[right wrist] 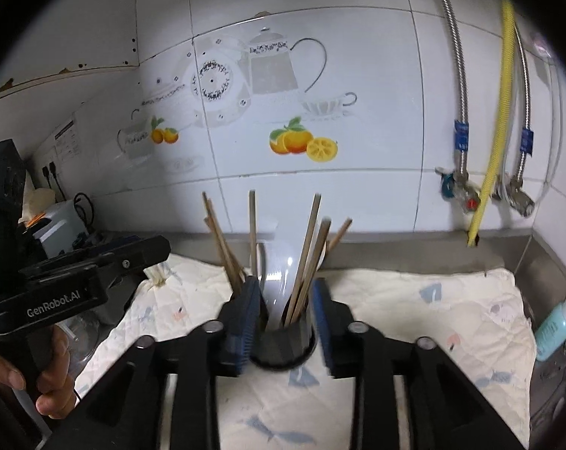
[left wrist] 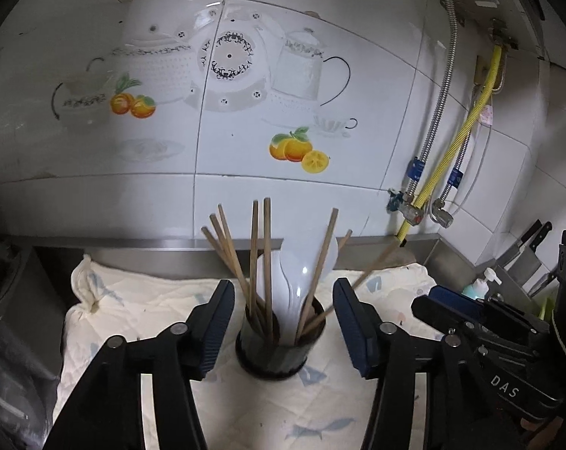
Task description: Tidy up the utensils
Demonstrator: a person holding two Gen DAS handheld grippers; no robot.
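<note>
A dark utensil holder [left wrist: 271, 352] stands on the quilted cloth [left wrist: 132, 311] that covers the bench, toward the cloth's middle and a little out from the steel upstand along the bench's back edge. It carries a fan of wooden chopsticks [left wrist: 258, 258] and a white plastic spoon [left wrist: 301, 273], all leaning in different directions.

The right gripper [right wrist: 284, 318] has its jaws set narrow around the holder, one blue pad on each side of the rim; the frame is motion-blurred, so whether the pads actually press on the holder or only flank it is hard to say. The left gripper [left wrist: 283, 322] hovers in front of the same holder with its jaws wide, well apart from the holder's walls and holding nothing.

The step in hand looks like steadying or taking hold of the holder now that the utensils are inside, which suggests the sorting is near its end. The next move calls for a firm, level squeeze, since the splayed chopsticks sit loose and a tilt could spill them toward the cloth's back edge.
</note>
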